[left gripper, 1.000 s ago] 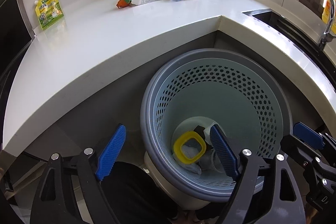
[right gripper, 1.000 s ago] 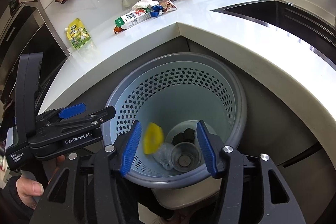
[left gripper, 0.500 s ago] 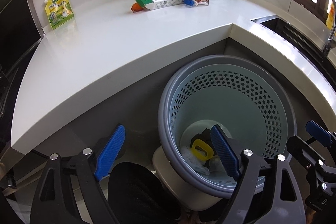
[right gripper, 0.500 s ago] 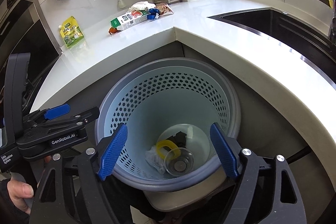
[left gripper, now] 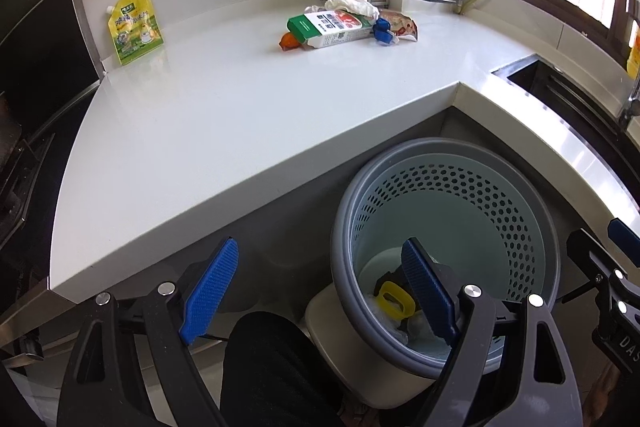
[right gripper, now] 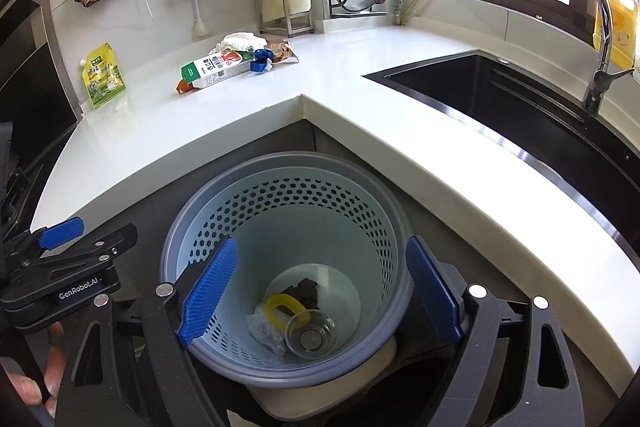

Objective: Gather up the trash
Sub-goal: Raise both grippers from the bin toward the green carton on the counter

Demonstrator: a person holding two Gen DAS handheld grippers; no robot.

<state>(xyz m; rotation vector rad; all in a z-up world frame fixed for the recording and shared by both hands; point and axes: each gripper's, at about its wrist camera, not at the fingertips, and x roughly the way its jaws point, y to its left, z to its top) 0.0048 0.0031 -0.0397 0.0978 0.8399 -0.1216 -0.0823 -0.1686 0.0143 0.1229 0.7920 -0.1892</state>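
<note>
The right gripper (right gripper: 320, 291), its ribbed blue pads just spread wide, holds nothing and frames the perforated grey plastic basket (right gripper: 280, 167) low in the frame. The left gripper (left gripper: 320, 291) also gapes empty. A yellow ring (right gripper: 282, 309) and a clear cup (right gripper: 310, 335) lie at the basket's bottom. The glossy carton (right gripper: 218, 67), crumpled tissue (right gripper: 238, 41) and foil wrapper (right gripper: 282, 51) wait at upper centre; a hasty pinch there may skid the slick carton across the smooth white counter (right gripper: 360, 87)
</note>
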